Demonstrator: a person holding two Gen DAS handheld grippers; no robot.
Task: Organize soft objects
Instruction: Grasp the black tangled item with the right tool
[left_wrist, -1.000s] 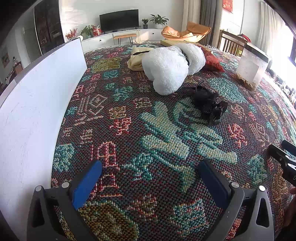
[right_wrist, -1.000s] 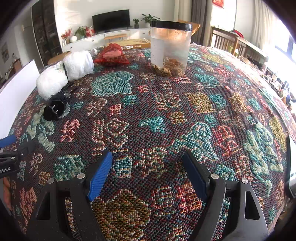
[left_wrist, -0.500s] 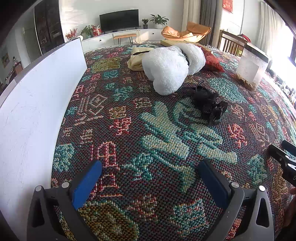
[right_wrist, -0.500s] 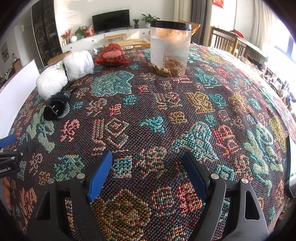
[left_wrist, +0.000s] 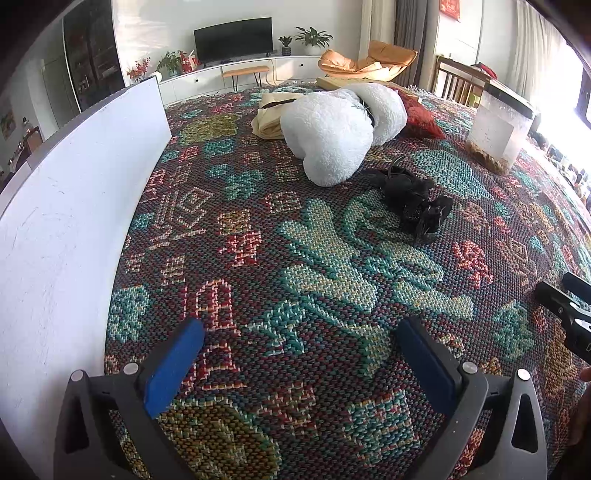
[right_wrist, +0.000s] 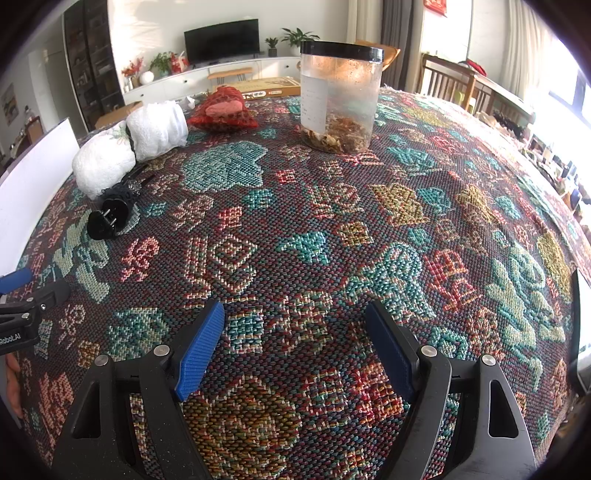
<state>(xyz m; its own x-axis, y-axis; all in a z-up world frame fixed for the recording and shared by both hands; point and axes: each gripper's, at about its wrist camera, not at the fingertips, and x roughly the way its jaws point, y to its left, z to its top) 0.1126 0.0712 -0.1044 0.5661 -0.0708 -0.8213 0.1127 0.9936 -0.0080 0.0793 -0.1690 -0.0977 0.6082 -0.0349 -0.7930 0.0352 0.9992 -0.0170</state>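
A fluffy white bundle (left_wrist: 340, 125) (right_wrist: 129, 147), cinched by a black band, lies at the far side of the patterned table. A black cord with a plug (left_wrist: 413, 199) (right_wrist: 110, 214) rests just in front of it. Behind sit a folded beige cloth (left_wrist: 271, 114) and a red mesh pouch (left_wrist: 421, 116) (right_wrist: 223, 110). My left gripper (left_wrist: 299, 343) hovers open over bare cloth, well short of these items. My right gripper (right_wrist: 295, 325) is open too, nothing between its blue pads, with the soft items far to its upper left.
A clear jar with a black lid (right_wrist: 340, 99) (left_wrist: 498, 129) stands at the far middle. A white board (left_wrist: 74, 206) walls the left edge of the table. Chairs and a TV cabinet lie beyond the table.
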